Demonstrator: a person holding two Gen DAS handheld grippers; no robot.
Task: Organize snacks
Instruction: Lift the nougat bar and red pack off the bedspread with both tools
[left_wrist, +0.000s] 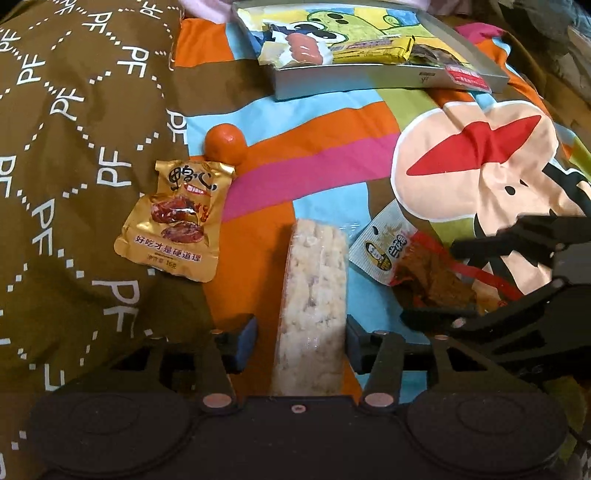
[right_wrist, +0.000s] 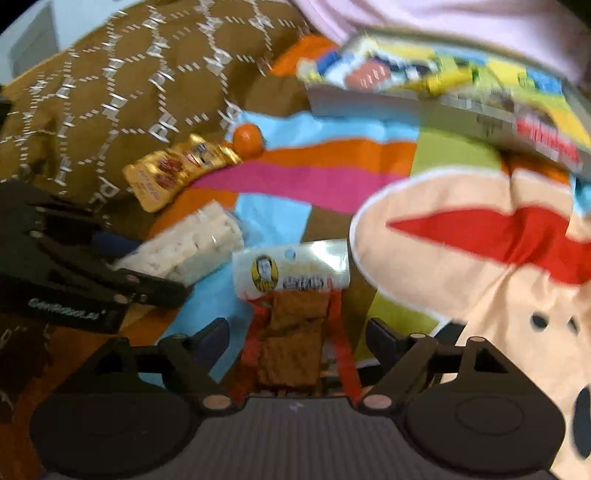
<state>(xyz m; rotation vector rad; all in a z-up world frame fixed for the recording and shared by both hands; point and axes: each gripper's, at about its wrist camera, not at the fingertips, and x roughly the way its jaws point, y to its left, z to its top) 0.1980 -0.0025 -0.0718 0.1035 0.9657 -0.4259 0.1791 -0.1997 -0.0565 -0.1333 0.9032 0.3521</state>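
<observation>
On a colourful bedsheet, my left gripper (left_wrist: 301, 341) is open, its pads on either side of a pale rice-crisp bar (left_wrist: 314, 295) in clear wrap, with gaps on both sides. My right gripper (right_wrist: 297, 341) is open around a red-and-white packet of brown dried snack (right_wrist: 291, 332). That packet also shows in the left wrist view (left_wrist: 402, 264), with the right gripper (left_wrist: 458, 284) around it. The bar shows in the right wrist view (right_wrist: 188, 247), with the left gripper (right_wrist: 129, 260) around it. A gold snack pouch (left_wrist: 173, 221) and a small orange (left_wrist: 226, 143) lie to the left.
A grey shallow box (left_wrist: 388, 79) at the far end holds several snack packets, one yellow (left_wrist: 373, 46). It also shows blurred in the right wrist view (right_wrist: 424, 107). A brown patterned quilt (left_wrist: 74, 147) rises on the left.
</observation>
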